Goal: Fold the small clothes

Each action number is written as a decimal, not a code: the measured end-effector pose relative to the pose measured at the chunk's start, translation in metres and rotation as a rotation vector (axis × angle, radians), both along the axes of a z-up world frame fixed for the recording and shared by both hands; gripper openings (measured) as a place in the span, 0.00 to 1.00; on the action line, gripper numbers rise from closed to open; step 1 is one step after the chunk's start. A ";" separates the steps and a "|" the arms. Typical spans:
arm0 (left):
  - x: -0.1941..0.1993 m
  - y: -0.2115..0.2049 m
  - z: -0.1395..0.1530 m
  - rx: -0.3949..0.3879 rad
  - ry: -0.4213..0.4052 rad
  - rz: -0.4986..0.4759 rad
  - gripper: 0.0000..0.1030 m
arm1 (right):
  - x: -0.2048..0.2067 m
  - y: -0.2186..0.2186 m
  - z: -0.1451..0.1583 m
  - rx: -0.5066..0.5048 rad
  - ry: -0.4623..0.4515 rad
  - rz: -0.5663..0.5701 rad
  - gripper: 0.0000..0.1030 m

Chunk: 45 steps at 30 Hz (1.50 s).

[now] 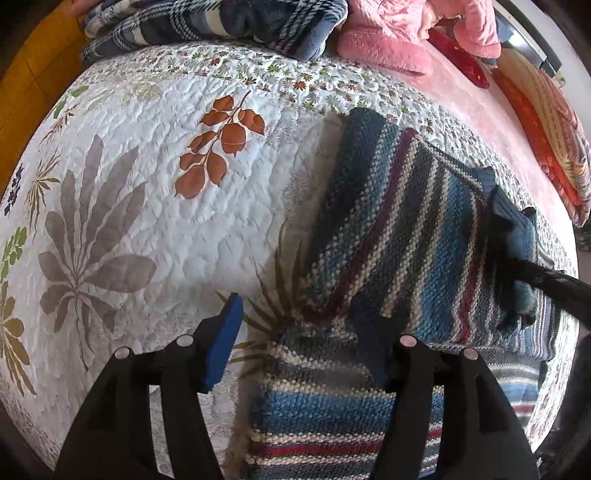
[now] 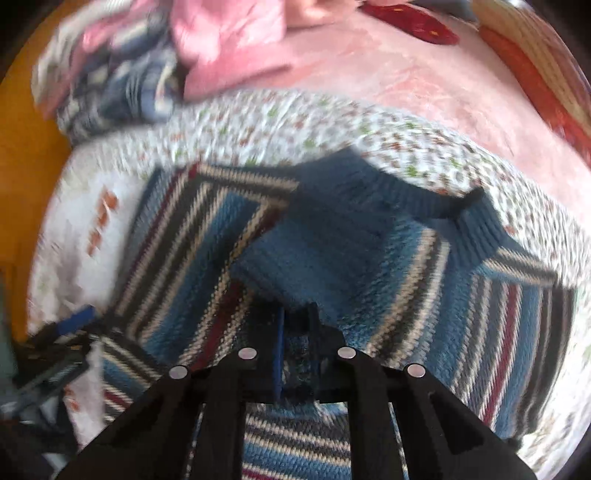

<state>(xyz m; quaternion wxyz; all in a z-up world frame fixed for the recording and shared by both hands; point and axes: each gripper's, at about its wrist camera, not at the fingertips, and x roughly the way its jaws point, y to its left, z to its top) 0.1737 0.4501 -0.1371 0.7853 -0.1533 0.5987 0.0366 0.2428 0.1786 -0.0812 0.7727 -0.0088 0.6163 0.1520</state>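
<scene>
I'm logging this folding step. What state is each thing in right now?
Striped knit sweater: partly folded, lying on the quilt.
Blue ribbed cuff: pinched in the right gripper, pulled across the sweater.
Left gripper: open, over the sweater's edge.
Right gripper: shut on the knit.
Floral quilt: spread flat.
Plaid blanket: bunched.
Pink garment: crumpled.
</scene>
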 end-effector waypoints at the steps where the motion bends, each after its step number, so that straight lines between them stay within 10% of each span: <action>1: 0.000 0.000 0.000 0.001 -0.002 0.000 0.59 | -0.002 -0.012 0.006 0.031 -0.003 -0.021 0.11; 14: 0.002 -0.011 -0.002 0.034 -0.011 -0.051 0.63 | -0.016 -0.167 0.016 0.135 0.046 -0.243 0.13; 18: 0.004 -0.010 0.000 0.025 -0.023 -0.052 0.63 | -0.022 -0.199 -0.001 0.187 0.061 -0.298 0.29; 20: 0.005 -0.008 0.001 0.015 -0.033 -0.043 0.63 | -0.022 -0.213 -0.009 0.265 0.079 -0.338 0.54; 25: 0.004 -0.006 0.003 -0.002 -0.051 -0.031 0.63 | -0.015 -0.232 -0.036 0.316 0.118 -0.437 0.55; 28: 0.004 -0.008 0.001 0.006 -0.045 -0.042 0.64 | -0.014 -0.230 -0.047 0.309 0.118 -0.438 0.51; 31: 0.005 -0.011 -0.003 0.010 -0.031 -0.052 0.64 | -0.010 -0.221 -0.044 0.252 0.100 -0.395 0.18; 34: 0.006 -0.013 -0.004 0.016 -0.029 -0.068 0.64 | -0.009 -0.217 -0.033 0.239 0.076 -0.350 0.06; 45: 0.004 -0.016 -0.013 0.040 0.003 -0.094 0.70 | -0.019 -0.215 -0.045 0.117 0.076 -0.318 0.03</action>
